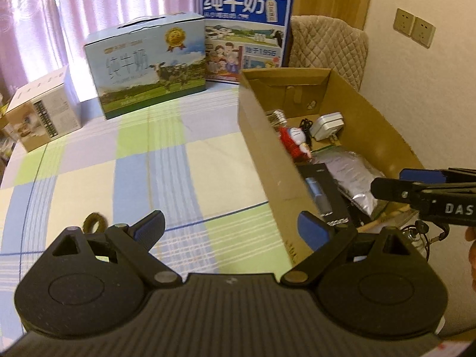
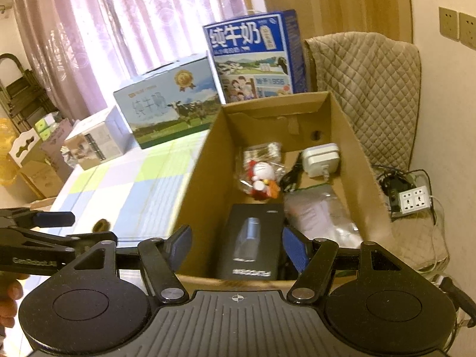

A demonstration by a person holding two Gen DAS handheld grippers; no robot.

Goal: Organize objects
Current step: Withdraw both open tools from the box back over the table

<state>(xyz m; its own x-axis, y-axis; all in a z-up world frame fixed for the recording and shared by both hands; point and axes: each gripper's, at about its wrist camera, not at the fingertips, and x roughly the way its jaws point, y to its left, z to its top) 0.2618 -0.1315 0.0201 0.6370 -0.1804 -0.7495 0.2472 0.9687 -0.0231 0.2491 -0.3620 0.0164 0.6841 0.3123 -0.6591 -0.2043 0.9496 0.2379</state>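
An open cardboard box [image 2: 351, 148] [image 1: 258, 125] stands on the checked tablecloth [image 1: 148, 163]. Inside lie a black product box [image 2: 253, 238] [image 1: 324, 196], a silver bag [image 2: 321, 217], a red-and-white plush toy [image 2: 263, 178] [image 1: 294, 141], a white charger [image 2: 321, 159] and a pack of cotton swabs [image 2: 261, 151]. My right gripper [image 2: 238, 248] [image 1: 386, 181] hovers open over the box's near end, empty. My left gripper [image 1: 232, 230] is open above the table beside the box's left wall. A brown tape roll [image 1: 94, 222] [image 2: 101, 225] lies on the cloth to its left.
Two milk cartons [image 1: 148, 65] [image 1: 244, 29] and a white carton [image 1: 41, 113] stand at the table's far side. A quilted chair [image 2: 372, 95] and a power strip [image 2: 415, 200] are right of the box. Keys [image 1: 419, 229] lie near the box's near end.
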